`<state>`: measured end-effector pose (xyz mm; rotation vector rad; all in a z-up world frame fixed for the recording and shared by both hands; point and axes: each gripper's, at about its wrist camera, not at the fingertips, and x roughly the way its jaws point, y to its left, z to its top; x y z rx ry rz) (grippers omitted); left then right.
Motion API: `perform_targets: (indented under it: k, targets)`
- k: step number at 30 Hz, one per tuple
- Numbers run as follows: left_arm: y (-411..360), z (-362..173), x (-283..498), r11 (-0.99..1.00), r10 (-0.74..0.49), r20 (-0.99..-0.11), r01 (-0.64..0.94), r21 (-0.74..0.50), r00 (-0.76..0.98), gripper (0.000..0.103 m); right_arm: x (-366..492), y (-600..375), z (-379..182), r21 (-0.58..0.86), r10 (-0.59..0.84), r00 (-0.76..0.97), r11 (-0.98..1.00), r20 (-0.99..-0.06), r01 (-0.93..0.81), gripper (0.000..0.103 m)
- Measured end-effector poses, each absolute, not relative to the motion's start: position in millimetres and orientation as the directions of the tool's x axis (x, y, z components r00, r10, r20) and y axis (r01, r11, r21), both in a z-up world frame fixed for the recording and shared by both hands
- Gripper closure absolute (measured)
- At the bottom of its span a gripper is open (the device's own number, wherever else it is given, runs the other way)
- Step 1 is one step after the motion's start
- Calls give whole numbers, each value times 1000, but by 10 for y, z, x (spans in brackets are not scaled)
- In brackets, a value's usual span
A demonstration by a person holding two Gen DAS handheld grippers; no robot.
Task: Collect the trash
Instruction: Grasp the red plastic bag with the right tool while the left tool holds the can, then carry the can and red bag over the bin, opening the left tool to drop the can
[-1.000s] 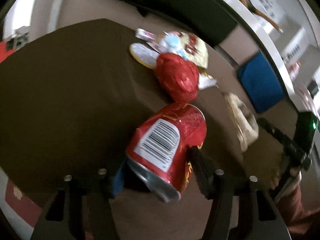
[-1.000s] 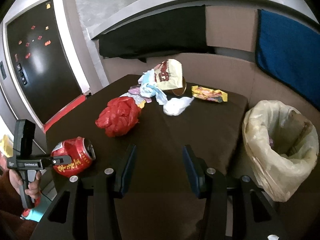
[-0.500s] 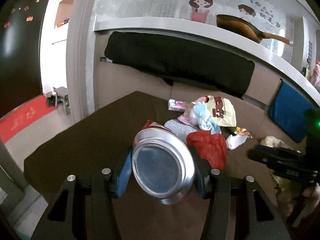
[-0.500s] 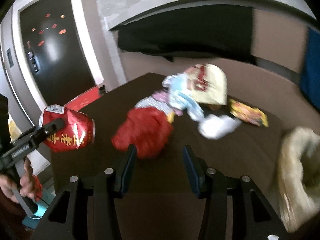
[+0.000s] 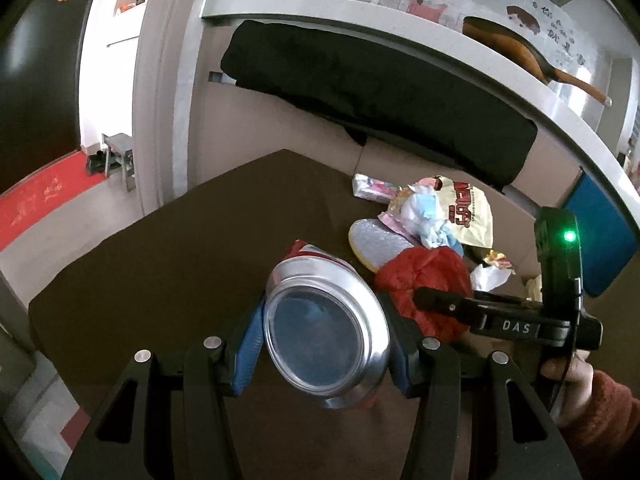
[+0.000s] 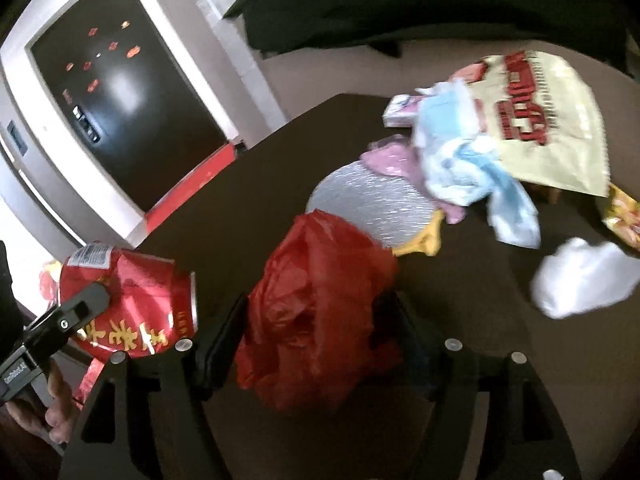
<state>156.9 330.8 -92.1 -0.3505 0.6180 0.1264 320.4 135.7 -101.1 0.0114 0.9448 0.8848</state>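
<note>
Two grippers were in use. Left gripper (image 5: 326, 344) was clamped on the can (image 5: 326, 330), held above the table (image 5: 168, 264). Right gripper (image 6: 310, 320) stood wide apart around the red bag (image 6: 316, 312) on the table, contact uncertain.

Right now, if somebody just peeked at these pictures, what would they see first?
First, the red drink can, pinched in the left hand-held gripper with its shiny bottom facing the camera. Next, the crumpled red plastic bag on the dark table, sitting between the fingers of the right hand-held gripper. Behind it lie a yellow snack bag and a silver disc.
</note>
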Motion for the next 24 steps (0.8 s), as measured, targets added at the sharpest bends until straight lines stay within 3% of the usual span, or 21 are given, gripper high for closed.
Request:
perform_targets:
  k: [4,11,16,24]
  targets:
    - [3294,-908,1611,931,17,-578,-223,-288,816,49,3161,1308,-895,313,640,333,682,-692,-661,49]
    - [3058,-744,1706,949,42,-530,-200,-244,847,49,3112,787,-522,197,562,494,768,-664,-609,50]
    - [2710,-555,1825,971,73,-499,-175,-161,864,49,3099,417,-330,188,545,547,797,-636,-574,50]
    - [2181,-209,1981,984,55,-431,-122,-127,901,49,2905,-209,94,150,521,654,831,-549,-536,50]
